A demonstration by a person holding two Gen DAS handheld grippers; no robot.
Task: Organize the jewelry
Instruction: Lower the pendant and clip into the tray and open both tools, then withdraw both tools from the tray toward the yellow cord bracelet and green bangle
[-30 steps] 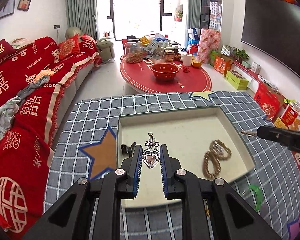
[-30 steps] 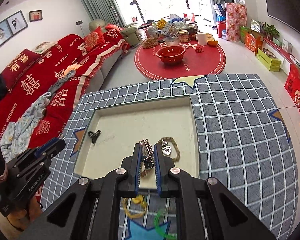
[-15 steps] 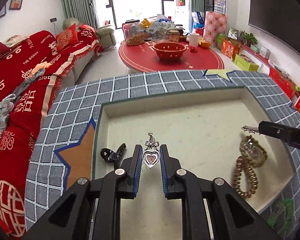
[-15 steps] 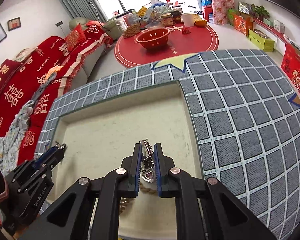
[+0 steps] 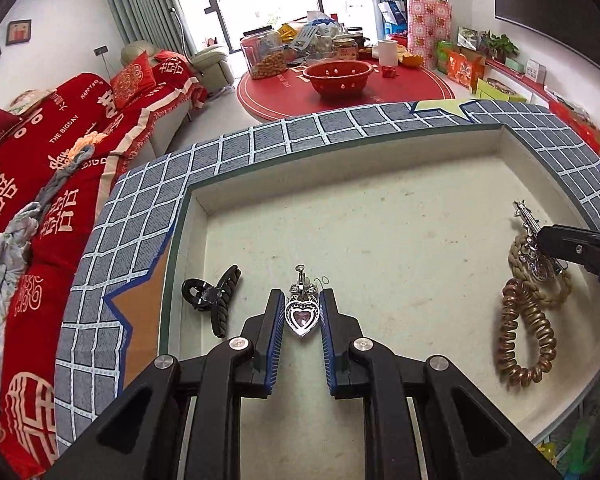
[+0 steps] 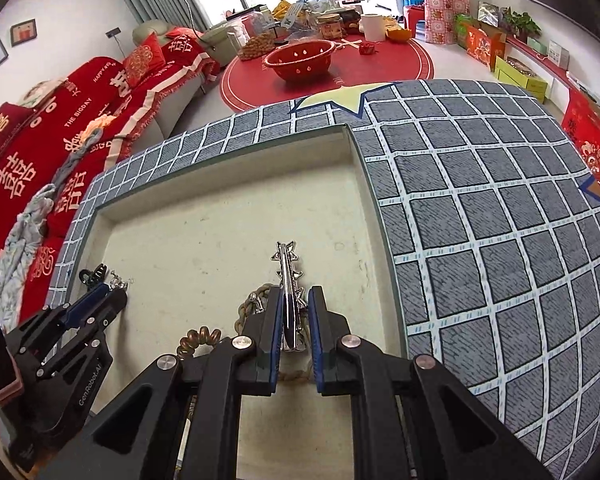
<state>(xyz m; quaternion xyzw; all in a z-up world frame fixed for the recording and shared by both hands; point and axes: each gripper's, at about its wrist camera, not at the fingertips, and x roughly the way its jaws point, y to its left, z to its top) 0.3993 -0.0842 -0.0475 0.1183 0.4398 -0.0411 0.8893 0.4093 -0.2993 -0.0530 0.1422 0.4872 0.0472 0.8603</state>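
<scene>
Left gripper (image 5: 302, 316), fingers pinching a heart pendant (image 5: 301, 317) above the tray (image 5: 340, 142), beside a black claw clip (image 5: 214, 300). Right gripper (image 6: 294, 320), fingers pinching a silver barrette (image 6: 287, 280) over a braided tie (image 5: 556, 300) and coil tie (image 5: 526, 336) at the tray's right side.

heart pendant (image 5: 302, 317): silver, pink stone, held upright over tray | silver hair clip (image 6: 288, 296): spiked, edge-on, held above tray | black claw clip (image 5: 216, 300), coil tie (image 5: 524, 340), braided tie (image 5: 540, 280): lying in tray (image 5: 380, 148)
</scene>
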